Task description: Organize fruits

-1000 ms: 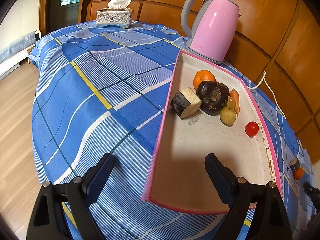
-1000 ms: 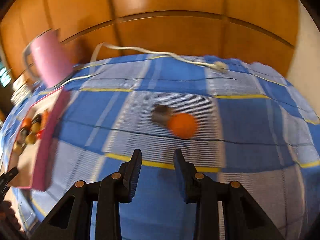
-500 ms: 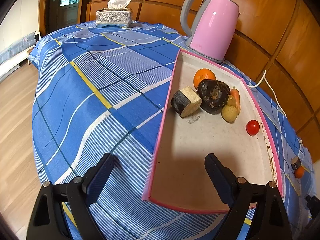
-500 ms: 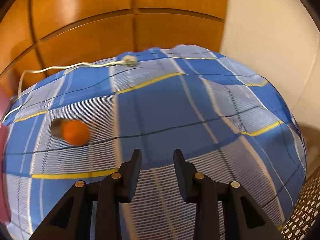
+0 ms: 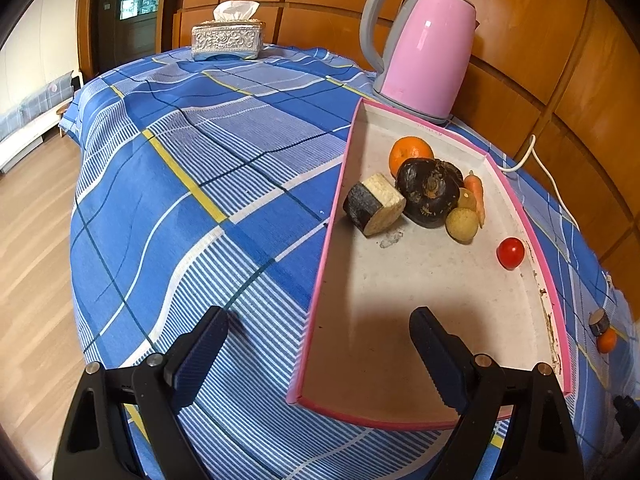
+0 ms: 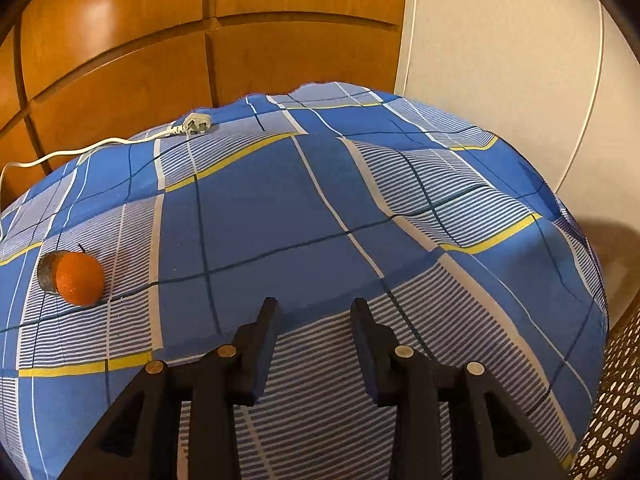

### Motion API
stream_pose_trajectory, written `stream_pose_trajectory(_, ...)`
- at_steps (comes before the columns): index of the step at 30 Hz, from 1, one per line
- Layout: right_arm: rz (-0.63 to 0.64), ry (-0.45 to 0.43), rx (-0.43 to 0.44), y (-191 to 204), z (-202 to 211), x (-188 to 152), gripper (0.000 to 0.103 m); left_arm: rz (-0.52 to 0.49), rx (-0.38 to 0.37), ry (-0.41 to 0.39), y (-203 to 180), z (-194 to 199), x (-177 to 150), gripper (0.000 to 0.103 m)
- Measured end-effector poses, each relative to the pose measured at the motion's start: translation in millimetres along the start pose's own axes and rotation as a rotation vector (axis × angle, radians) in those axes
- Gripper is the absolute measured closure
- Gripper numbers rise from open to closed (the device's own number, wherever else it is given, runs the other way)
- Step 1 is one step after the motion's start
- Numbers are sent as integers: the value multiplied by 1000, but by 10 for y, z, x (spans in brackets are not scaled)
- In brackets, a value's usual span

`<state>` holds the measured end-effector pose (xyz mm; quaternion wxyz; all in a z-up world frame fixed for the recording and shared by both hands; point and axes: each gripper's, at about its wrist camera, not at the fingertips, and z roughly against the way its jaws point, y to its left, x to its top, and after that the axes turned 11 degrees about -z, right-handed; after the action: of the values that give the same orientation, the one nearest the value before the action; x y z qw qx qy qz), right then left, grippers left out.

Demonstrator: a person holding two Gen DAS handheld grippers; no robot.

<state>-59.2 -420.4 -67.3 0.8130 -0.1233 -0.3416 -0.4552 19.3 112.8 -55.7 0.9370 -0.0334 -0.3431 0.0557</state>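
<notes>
A pink-rimmed tray [image 5: 520,216] lies on the blue checked cloth. It holds an orange [image 5: 410,152], a dark round root [image 5: 430,192], a cut dark-skinned chunk [image 5: 374,208], a carrot [image 5: 476,192], two small yellowish balls [image 5: 462,222] and a red tomato [image 5: 510,252]. My left gripper [image 5: 318,328] hangs open over the tray's near left rim, empty. On the cloth outside the tray lie a small orange [image 6: 78,278] and a dark stub [image 6: 46,270] touching it. My right gripper [image 6: 314,308] hovers to their right, its jaws opening, nothing between them.
A pink kettle [image 5: 420,44] stands behind the tray, its white cord and plug [image 6: 194,124] trailing along the wooden wall. A tissue box [image 5: 228,38] sits at the far end. The cloth drops off at right beside a white wall and a woven chair [image 6: 616,400].
The right wrist view swung rightward, so the small orange and stub slid from centre to far left. Its jaws have widened a little. The left gripper has stayed put.
</notes>
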Motion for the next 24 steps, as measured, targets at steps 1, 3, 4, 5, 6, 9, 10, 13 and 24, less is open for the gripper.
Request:
stream_pose_trajectory(1,0,-1,1,0,2,-4,65,-1,2,-9,3,27,16,10)
stream_pose_trajectory(3,0,-1,0,2,-5,-2,65,-1,6,-36,8,95,59,10)
stream_pose_trajectory(4,0,-2,1,3,-3,-7,65,-3,7,-51,12,132,87,10)
stream_pose_trajectory(5,0,-2,0,2,-3,-7,65,-5,8,-63,15,165,117,10)
stream_pose_trajectory(6,0,-2,-1,6,-10,-2,65,-6,8,-71,18,190,137,10)
stream_pose_trajectory(9,1,-3,-2,10,-32,10,64,-8,-3,-91,19,279,235,10)
stream_pose_trajectory(10,0,-3,-2,13,-37,14,64,-11,-8,-92,8,294,264,10)
stream_pose_trajectory(13,-5,-4,2,7,-41,15,64,-55,-48,-104,-130,371,377,10)
stream_pose_trajectory(24,-12,-8,15,-3,-36,0,60,-340,-363,-50,-1305,391,626,21)
